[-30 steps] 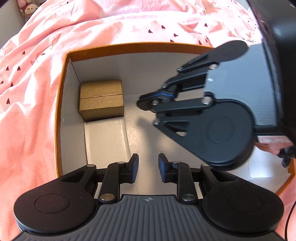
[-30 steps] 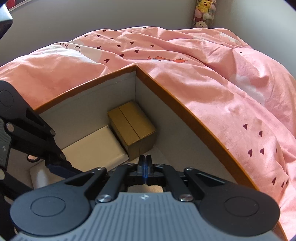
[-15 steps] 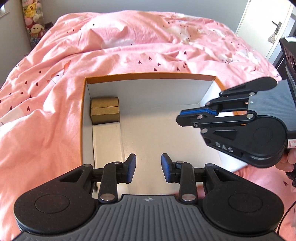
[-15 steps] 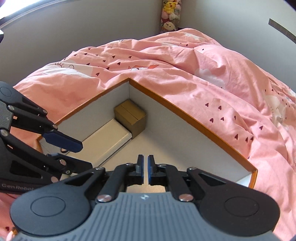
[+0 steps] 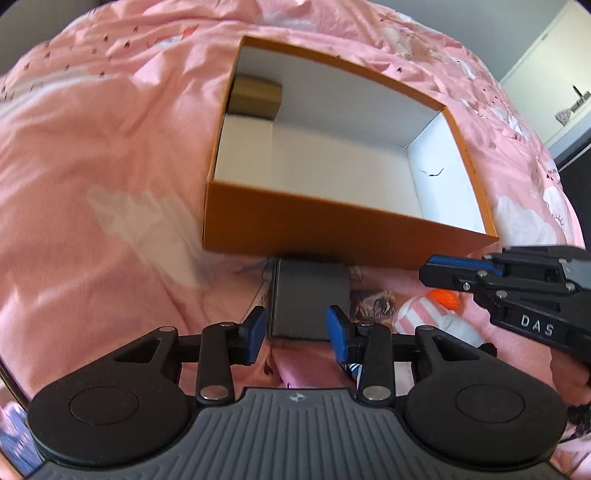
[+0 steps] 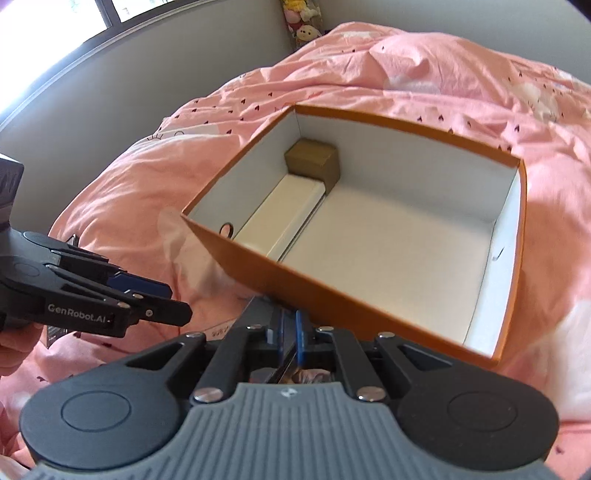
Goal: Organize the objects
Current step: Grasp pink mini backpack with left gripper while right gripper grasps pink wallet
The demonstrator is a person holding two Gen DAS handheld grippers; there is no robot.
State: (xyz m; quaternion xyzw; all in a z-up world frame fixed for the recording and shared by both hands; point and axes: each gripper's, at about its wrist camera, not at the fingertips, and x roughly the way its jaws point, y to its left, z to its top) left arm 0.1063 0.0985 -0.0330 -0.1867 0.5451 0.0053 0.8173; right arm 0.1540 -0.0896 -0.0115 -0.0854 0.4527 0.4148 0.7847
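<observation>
An orange box (image 5: 332, 225) with a white inside lies open on the pink bed; it also shows in the right wrist view (image 6: 369, 295). In its far left corner sit a gold box (image 5: 255, 98) (image 6: 314, 160) and a flat white box (image 5: 245, 144) (image 6: 280, 212). A dark grey box (image 5: 310, 295) lies on the bedding just in front of the orange box. My left gripper (image 5: 295, 328) is open, its blue pads on either side of the grey box's near end. My right gripper (image 6: 290, 328) is nearly shut and empty, low at the orange box's near wall; it shows in the left wrist view (image 5: 443, 269).
A pink-striped soft toy with an orange ball (image 5: 439, 310) lies on the bedding to the right of the grey box. Pink bedding (image 6: 443, 66) surrounds the orange box. A white door (image 5: 546, 74) stands at the far right, plush toys (image 6: 303, 22) in the far corner.
Both grippers have pulled back out of the orange box toward its near side and dropped lower. The dark grey box has come into view between my left fingers.
</observation>
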